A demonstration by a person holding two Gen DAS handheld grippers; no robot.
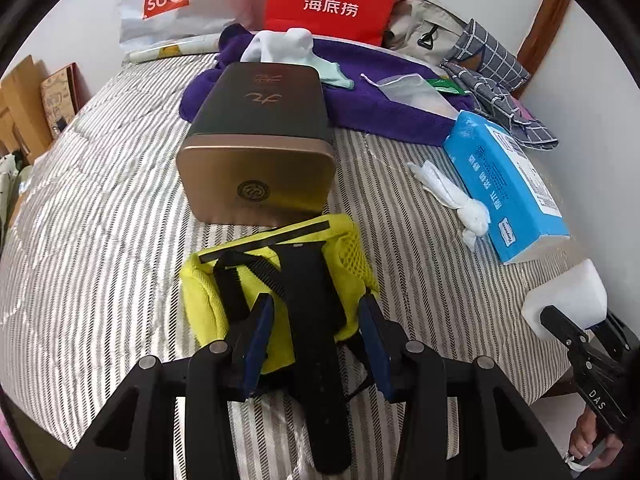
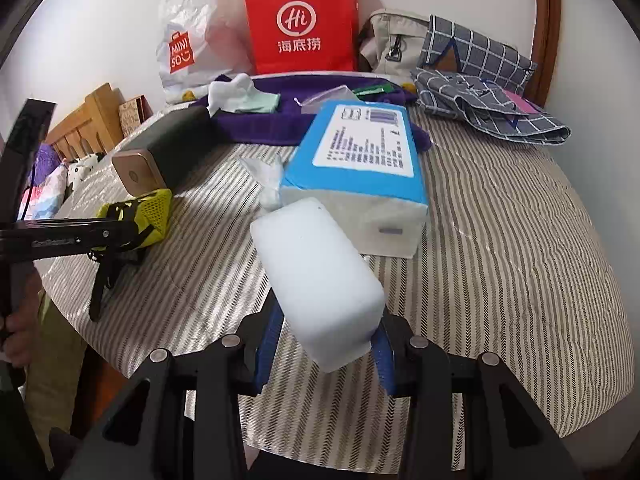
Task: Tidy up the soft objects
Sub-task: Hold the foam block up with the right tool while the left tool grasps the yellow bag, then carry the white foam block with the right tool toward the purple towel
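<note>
On a striped bed (image 1: 100,200), the right hand-held gripper (image 2: 326,354) clamps a white foam block (image 2: 320,284) while the left hand-held gripper (image 1: 316,344), jaws parted, straddles a yellow pouch (image 1: 280,280); most soft items remain scattered.

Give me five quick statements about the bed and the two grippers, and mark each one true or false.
1. The right gripper holds a white foam block. True.
2. The yellow pouch lies behind the tin, near the wall. False: it lies in front of the tin, between the left gripper's fingers.
3. The red bag stands against the wall. True.
4. The blue tissue pack lies on the purple towel. False: it rests mostly on the striped cover, in front of the towel.
5. A white sock lies on the purple towel. True.
</note>
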